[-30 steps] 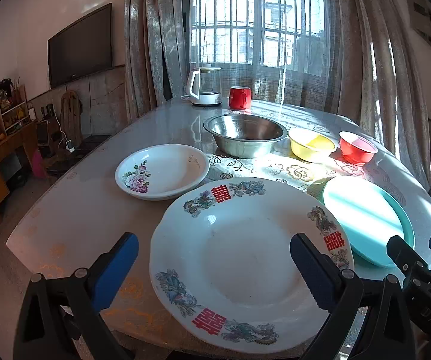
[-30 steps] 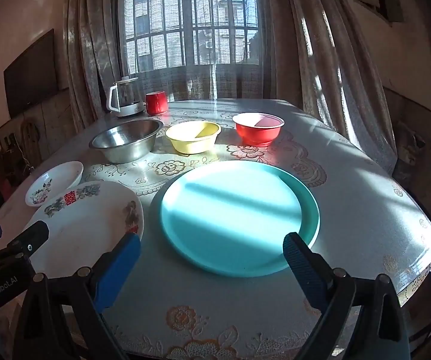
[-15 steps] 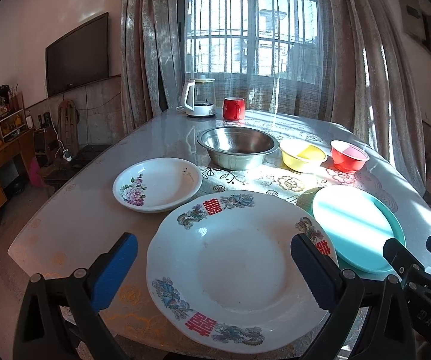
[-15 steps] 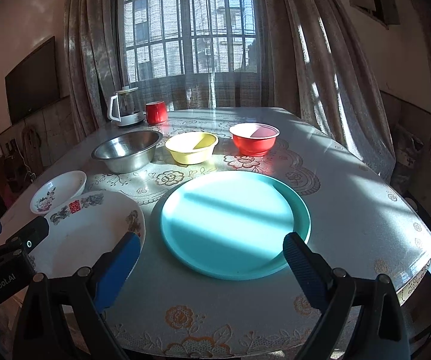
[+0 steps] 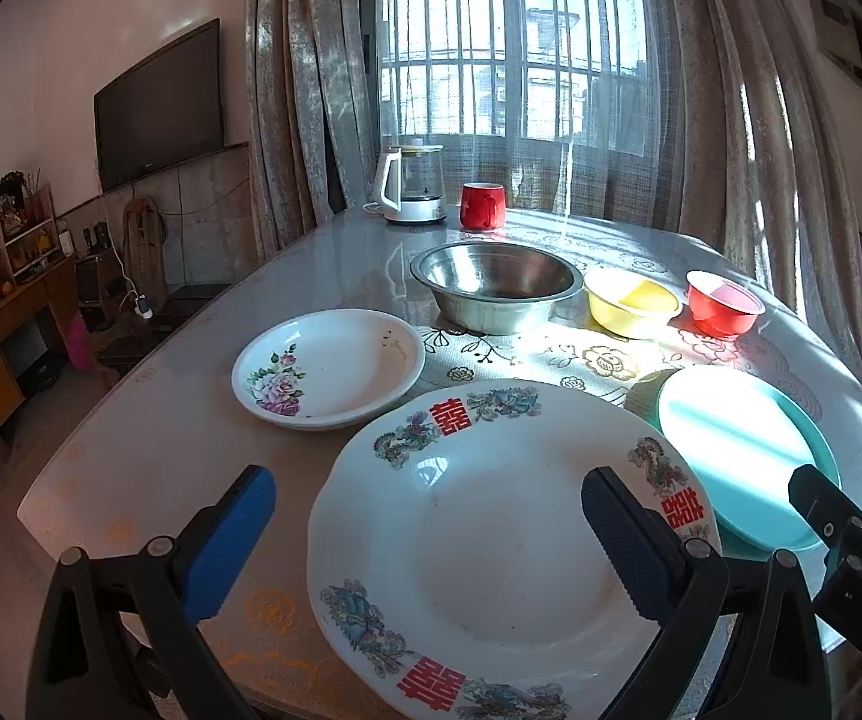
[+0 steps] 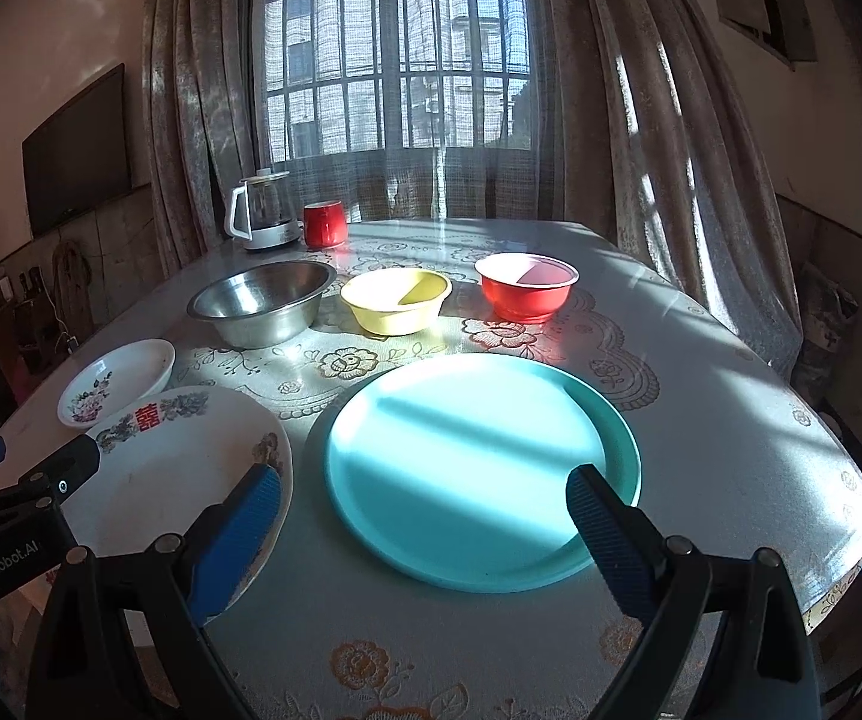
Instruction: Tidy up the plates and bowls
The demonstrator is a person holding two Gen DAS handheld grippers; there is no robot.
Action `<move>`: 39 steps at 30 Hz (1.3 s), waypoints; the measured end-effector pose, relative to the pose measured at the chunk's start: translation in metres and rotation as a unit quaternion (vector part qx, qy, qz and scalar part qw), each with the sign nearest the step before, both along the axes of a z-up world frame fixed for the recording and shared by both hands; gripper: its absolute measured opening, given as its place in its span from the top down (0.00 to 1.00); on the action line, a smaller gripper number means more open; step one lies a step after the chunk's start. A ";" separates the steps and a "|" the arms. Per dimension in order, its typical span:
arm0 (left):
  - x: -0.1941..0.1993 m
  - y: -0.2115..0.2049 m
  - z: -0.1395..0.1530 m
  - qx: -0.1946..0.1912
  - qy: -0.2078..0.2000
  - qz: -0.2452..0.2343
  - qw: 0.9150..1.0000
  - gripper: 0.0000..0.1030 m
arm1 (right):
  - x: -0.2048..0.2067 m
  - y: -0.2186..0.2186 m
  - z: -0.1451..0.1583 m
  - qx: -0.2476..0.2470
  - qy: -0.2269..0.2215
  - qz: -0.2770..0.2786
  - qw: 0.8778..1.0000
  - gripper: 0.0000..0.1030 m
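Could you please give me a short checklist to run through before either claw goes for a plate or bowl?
1. Left claw open and empty: ok, its blue pads stand wide apart over the large white plate.
2. Right claw open and empty: ok, it hangs over the near side of the teal plate.
3. Plates apart: cannot tell; the white plate's rim may overlap the teal one.
4. Small floral dish clear of the white plate: cannot tell, their rims look very close.
5. Steel bowl, yellow bowl and red bowl upright, empty, separate: ok.
6. Claws clear of each other: ok, though close side by side.
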State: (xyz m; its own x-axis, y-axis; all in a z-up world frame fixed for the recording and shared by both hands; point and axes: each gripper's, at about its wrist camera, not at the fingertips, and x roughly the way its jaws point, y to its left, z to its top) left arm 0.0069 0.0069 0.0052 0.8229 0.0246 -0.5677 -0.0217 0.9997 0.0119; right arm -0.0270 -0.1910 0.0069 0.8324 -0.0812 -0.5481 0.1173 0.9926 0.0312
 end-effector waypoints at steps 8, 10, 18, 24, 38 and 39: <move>0.007 -0.001 -0.004 -0.010 0.014 -0.008 1.000 0.00 | 0.004 0.000 -0.006 0.003 0.009 0.002 1.000 0.05; 0.008 -0.002 -0.005 -0.011 0.017 -0.009 1.000 0.00 | 0.004 0.000 -0.007 0.004 0.009 0.002 1.000 0.05; 0.009 -0.005 -0.004 -0.012 0.020 -0.015 1.000 0.00 | 0.006 -0.001 -0.007 0.005 0.011 0.001 1.000 0.05; 0.009 -0.006 -0.004 -0.012 0.020 -0.018 1.000 0.00 | 0.006 -0.003 -0.007 0.006 0.010 -0.001 1.000 0.05; 0.009 -0.017 0.000 -0.005 0.024 -0.053 0.998 0.00 | 0.005 -0.014 -0.007 0.018 0.008 -0.009 1.000 0.05; 0.010 -0.019 0.000 -0.004 0.025 -0.061 0.998 0.00 | 0.005 -0.016 -0.006 0.018 0.007 -0.011 1.000 0.05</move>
State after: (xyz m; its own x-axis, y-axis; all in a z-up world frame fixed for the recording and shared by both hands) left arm 0.0168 -0.0124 0.0050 0.7896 -0.0787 -0.6085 0.1013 0.9949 0.0027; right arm -0.0225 -0.2067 0.0007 0.8231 -0.0786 -0.5624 0.1388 0.9882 0.0650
